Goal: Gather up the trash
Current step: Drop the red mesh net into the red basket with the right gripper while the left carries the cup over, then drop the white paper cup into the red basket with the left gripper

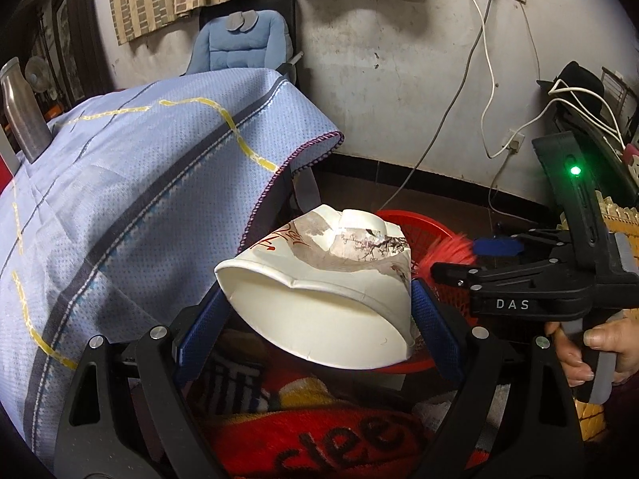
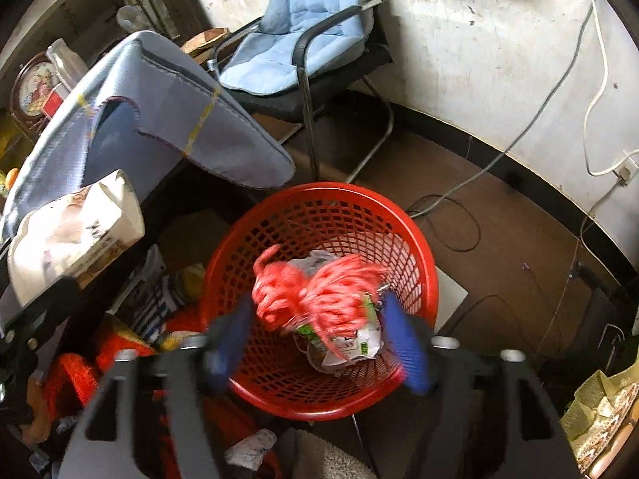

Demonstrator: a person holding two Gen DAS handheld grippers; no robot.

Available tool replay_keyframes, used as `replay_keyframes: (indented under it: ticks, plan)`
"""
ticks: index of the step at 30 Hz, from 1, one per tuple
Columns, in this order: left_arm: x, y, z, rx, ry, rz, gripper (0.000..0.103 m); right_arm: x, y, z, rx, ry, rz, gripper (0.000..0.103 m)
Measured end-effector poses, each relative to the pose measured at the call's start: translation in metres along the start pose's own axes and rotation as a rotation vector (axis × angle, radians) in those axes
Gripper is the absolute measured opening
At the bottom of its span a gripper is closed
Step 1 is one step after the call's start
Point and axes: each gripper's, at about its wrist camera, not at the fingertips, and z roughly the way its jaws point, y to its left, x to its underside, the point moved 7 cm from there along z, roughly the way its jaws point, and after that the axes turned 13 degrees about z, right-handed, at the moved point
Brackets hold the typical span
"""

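My left gripper is shut on a crushed white paper cup, held beside the table's edge; the cup also shows at the left of the right wrist view. My right gripper is open above the red mesh basket. A blurred bundle of red string is in the air between its fingers, over crumpled wrappers lying in the basket. In the left wrist view the right gripper is to the right, over the basket.
A blue cloth covers the table at left, with a metal bottle on it. A chair with a blue cushion stands behind the basket. Cables run along the wall and floor. Red fabric lies below.
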Motion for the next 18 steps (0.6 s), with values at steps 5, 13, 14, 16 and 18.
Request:
replay_keyframes:
  ticks: [5, 13, 14, 16, 18]
  plan:
    - [0.001, -0.001, 0.002, 0.006, 0.006, 0.002, 0.086, -0.013, -0.004, -0.021, -0.026, -0.094, 0.034, 0.075]
    - [-0.008, -0.014, 0.018, 0.045, 0.030, 0.037, 0.086, -0.032, -0.029, -0.054, -0.011, -0.256, 0.141, 0.075]
    - [-0.011, -0.017, 0.021, 0.051, 0.031, 0.045, 0.086, -0.032, -0.032, -0.056, -0.014, -0.266, 0.155, 0.075]
    - [-0.019, -0.023, 0.028, 0.068, 0.032, 0.063, 0.086, -0.035, -0.038, -0.060, -0.021, -0.285, 0.180, 0.075]
    - [-0.025, -0.031, 0.035, 0.082, 0.037, 0.080, 0.086, -0.035, -0.042, -0.061, -0.021, -0.295, 0.189, 0.075]
